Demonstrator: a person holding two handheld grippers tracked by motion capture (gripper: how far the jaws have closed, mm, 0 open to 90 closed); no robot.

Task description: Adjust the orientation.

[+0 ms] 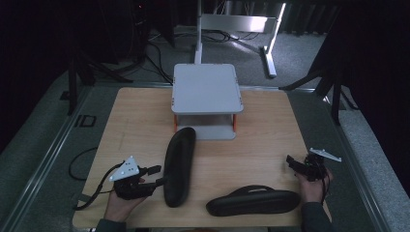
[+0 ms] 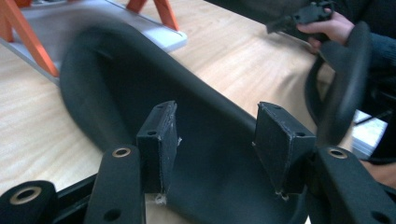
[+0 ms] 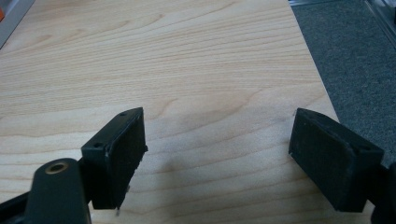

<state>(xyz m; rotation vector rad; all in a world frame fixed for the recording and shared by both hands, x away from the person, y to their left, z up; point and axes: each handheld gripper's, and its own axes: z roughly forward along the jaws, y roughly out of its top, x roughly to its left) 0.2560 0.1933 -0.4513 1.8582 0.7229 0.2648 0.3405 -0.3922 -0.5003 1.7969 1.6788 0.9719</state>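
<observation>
Left gripper (image 1: 155, 175) beside slipper (image 1: 179, 164)

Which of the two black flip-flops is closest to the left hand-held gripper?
The black rubber flip-flop lying lengthwise toward the grey shelf, right beside the left hand-held gripper. The other black flip-flop lies crosswise near the table's front edge.

Wooden table (image 1: 130, 121): grey two-tier stand (image 1: 206, 87) at rear-centre, 2 black sandals laid near front – upright sandal (image 1: 179, 164), sideways sandal (image 1: 254, 201).
</observation>
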